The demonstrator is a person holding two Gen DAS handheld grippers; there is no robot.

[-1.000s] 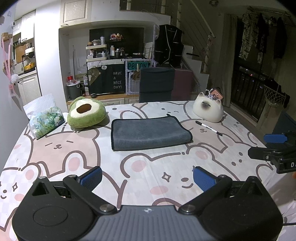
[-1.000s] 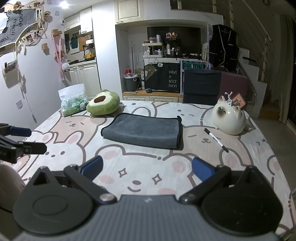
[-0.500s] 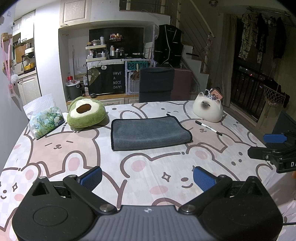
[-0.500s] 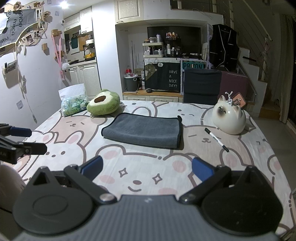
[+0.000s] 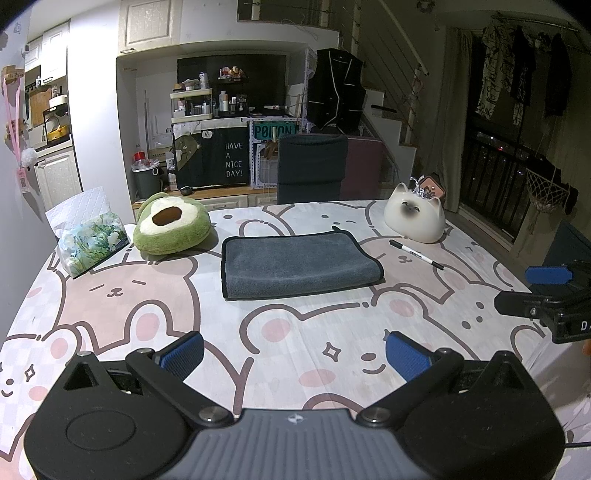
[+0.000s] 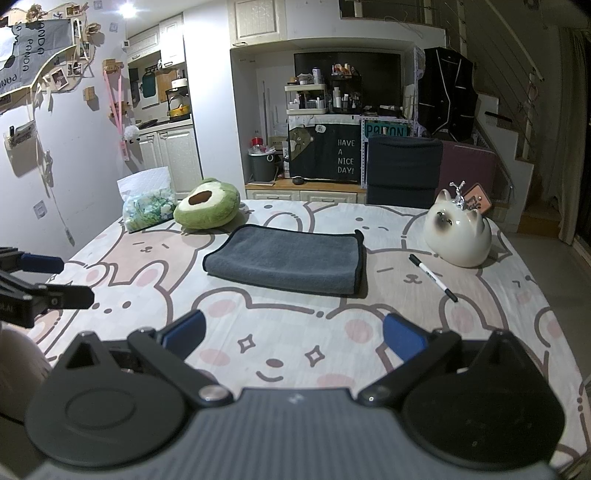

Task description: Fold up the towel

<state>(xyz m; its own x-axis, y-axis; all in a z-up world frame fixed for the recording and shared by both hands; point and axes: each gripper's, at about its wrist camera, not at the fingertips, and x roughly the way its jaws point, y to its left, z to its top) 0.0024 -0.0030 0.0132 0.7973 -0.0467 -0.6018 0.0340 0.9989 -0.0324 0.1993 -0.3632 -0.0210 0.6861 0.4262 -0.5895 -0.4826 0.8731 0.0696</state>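
Towel (image 5: 299, 263): one, folded flat | my left gripper (image 5: 293, 352) and right gripper (image 6: 293, 334) both spread wide, holding nothing | nearby: one marker (image 5: 416, 253), one avocado plush (image 5: 170, 225), one cat figurine (image 5: 414, 218).

Dim room, one ceiling light (image 6: 127, 9) lit at upper left over white wall. Dark chair (image 5: 312, 168) at far side of table (image 5: 280, 332), black "HAVE A NICE DAY!" banner (image 5: 212, 157) behind. Staircase (image 6: 517, 122) rises right; white kitchen cabinets (image 6: 173, 151) left.

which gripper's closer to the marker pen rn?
Right. The marker pen lies just ahead of the right gripper, off its right finger. The left gripper sits farther left, with the pen well off to its right.
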